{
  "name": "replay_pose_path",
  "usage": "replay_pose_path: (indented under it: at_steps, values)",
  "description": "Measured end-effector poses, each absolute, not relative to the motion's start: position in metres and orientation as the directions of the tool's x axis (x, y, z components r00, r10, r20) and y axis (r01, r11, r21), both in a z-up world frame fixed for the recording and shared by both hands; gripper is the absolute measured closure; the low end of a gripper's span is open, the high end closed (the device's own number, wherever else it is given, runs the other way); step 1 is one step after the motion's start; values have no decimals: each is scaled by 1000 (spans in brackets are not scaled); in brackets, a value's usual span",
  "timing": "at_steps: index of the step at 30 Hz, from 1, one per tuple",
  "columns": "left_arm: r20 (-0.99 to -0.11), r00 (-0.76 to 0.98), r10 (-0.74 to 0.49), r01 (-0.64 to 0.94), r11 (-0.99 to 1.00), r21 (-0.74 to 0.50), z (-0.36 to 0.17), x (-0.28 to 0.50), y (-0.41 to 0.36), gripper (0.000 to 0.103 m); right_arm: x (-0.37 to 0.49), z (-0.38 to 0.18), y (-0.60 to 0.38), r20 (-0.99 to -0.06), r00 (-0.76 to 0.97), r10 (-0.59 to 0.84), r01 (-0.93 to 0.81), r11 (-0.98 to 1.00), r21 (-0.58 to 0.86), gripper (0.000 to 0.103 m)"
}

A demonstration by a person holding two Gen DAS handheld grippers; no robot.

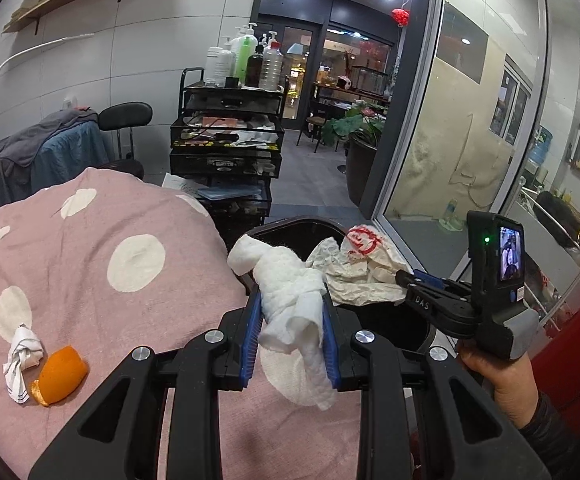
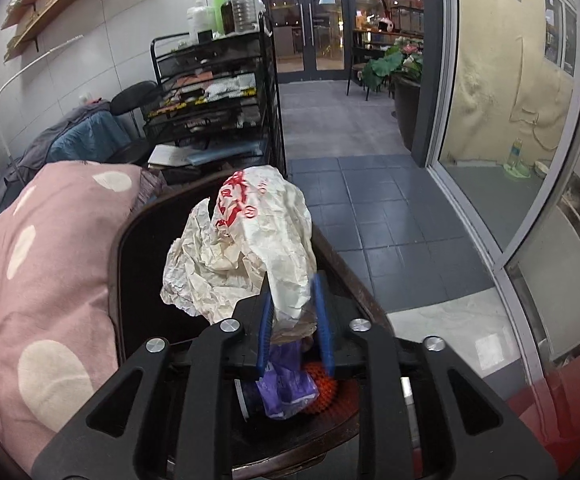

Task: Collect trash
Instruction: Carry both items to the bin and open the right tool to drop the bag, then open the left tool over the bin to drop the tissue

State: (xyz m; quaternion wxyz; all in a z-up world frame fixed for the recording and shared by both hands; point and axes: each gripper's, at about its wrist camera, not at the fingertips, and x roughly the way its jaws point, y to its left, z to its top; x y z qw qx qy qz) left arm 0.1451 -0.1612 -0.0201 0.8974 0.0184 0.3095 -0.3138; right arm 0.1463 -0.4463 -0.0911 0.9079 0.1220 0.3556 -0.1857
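Here the left gripper (image 1: pixel 291 328) is clamped on a wad of white tissue (image 1: pixel 290 292) between its blue pads, held at the edge of the pink polka-dot bedding (image 1: pixel 90 248), just beside the black trash bin (image 1: pixel 286 230). The right gripper (image 2: pixel 295 320) pinches a crumpled red-printed paper wrapper (image 2: pixel 250 240) directly over the bin's opening (image 2: pixel 142 264), where purple plastic (image 2: pixel 286 392) already lies. An orange peel (image 1: pixel 60 376) and a small crumpled paper (image 1: pixel 22 358) rest touching on the bedding, well left of the left gripper.

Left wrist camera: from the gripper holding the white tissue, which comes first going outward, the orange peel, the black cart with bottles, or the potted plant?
1. Orange peel: on the pink dotted blanket, left of the left gripper and its white tissue.
2. Black cart: ahead, beyond the blanket's end.
3. Potted plant: farther back right, near the doorway.
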Motion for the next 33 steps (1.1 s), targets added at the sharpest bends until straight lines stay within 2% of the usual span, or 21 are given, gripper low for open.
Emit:
replay_pose_path:
  at_steps: [2,3,4,12,21,31,33]
  values:
    - [-573,601,-557,583,796,-163,-22,146,-167,76,148,-97,-445,-702,673,-233,418,903,101,54]
    - [-576,596,-560,586,793,-165,-23,147,-170,76,148,-100,-444,-703,676,-222,413,904,112,39]
    - [-578,592,-562,589,791,-166,-23,148,-172,76,146,-100,-443,-698,684,-213,409,904,125,36]
    - [-606,529,-594,627,755,-192,-26,161,-199,76,132,-89,-449,-665,717,-208,430,883,187,27]
    - [-659,432,-616,700,690,-185,-35,169,-253,76,113,-64,-470,-613,744,-267,483,849,216,23]
    - [-751,373,-545,746,657,-106,-60,175,-300,75,95,-59,-495,-610,723,-326,547,809,217,22]
    - [-759,381,-528,743,663,-88,-64,174,-302,69,94,-59,-498,-614,718,-328,553,804,217,22]
